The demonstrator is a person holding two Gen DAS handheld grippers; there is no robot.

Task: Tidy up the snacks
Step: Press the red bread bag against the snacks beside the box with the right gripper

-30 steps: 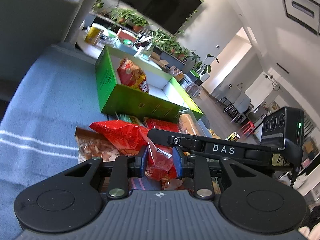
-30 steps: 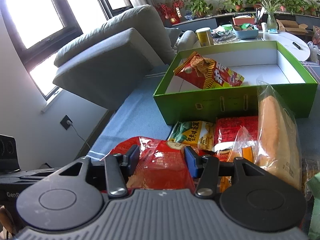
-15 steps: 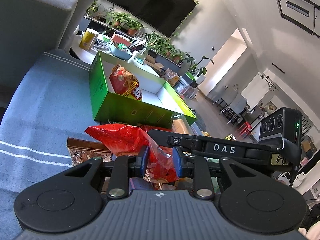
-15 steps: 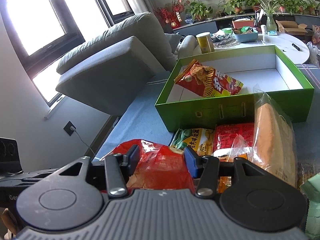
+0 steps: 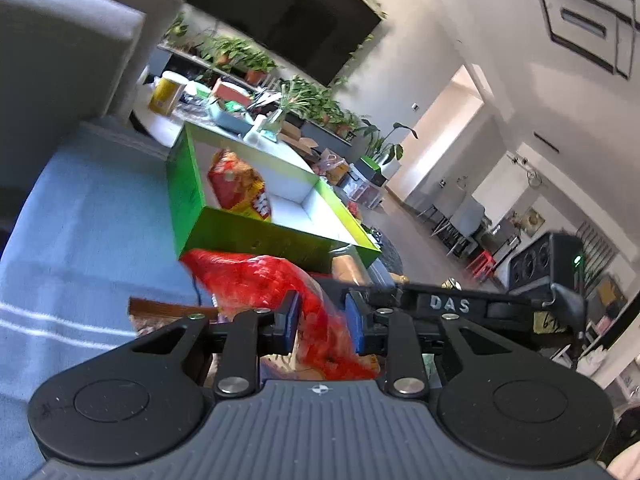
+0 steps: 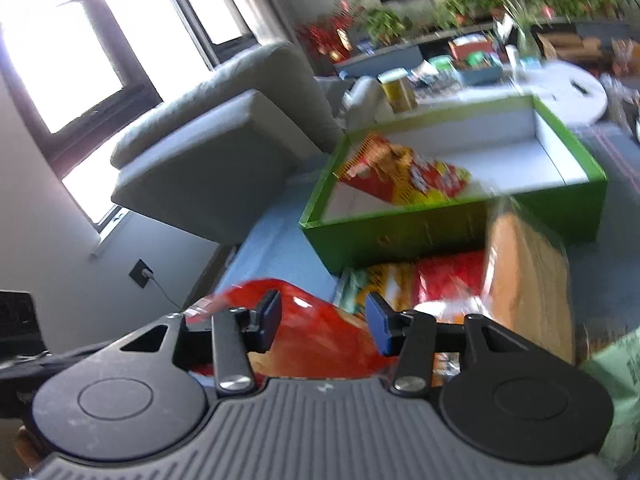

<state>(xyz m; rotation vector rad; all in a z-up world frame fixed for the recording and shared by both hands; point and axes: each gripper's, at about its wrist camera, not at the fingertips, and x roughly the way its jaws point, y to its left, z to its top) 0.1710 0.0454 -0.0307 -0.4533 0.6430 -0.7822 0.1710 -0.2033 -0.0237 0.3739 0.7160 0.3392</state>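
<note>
— What were the two grippers holding?
— One crinkly red snack bag point(image 5: 256, 280), glossy plastic film. The left gripper point(image 5: 322, 322) had its blue-padded fingers pinching a gathered fold of it; the right gripper point(image 6: 323, 322) clamped the puffier body of that bag point(image 6: 316, 336) between its own blue pads. Both fingers' black arms looked hard and matte, with ribbed grey housings behind.
— And where did the bag sit?
— Lifted just in front of a rectangular green box point(image 5: 256, 236), smooth cardboard with a white interior. Inside the box point(image 6: 440, 236) leaned a red-and-yellow chip packet point(image 6: 404, 176).
— Anything below?
— Flat packets lay on a blue woven cloth point(image 5: 88, 216) with pale stripes: a yellow-green one point(image 6: 380, 284), a red one point(image 6: 452, 276), and a long loaf-shaped item in clear wrap point(image 6: 524, 284) beside them. A grey upholstered sofa point(image 6: 216, 152) stood behind, blurred.
</note>
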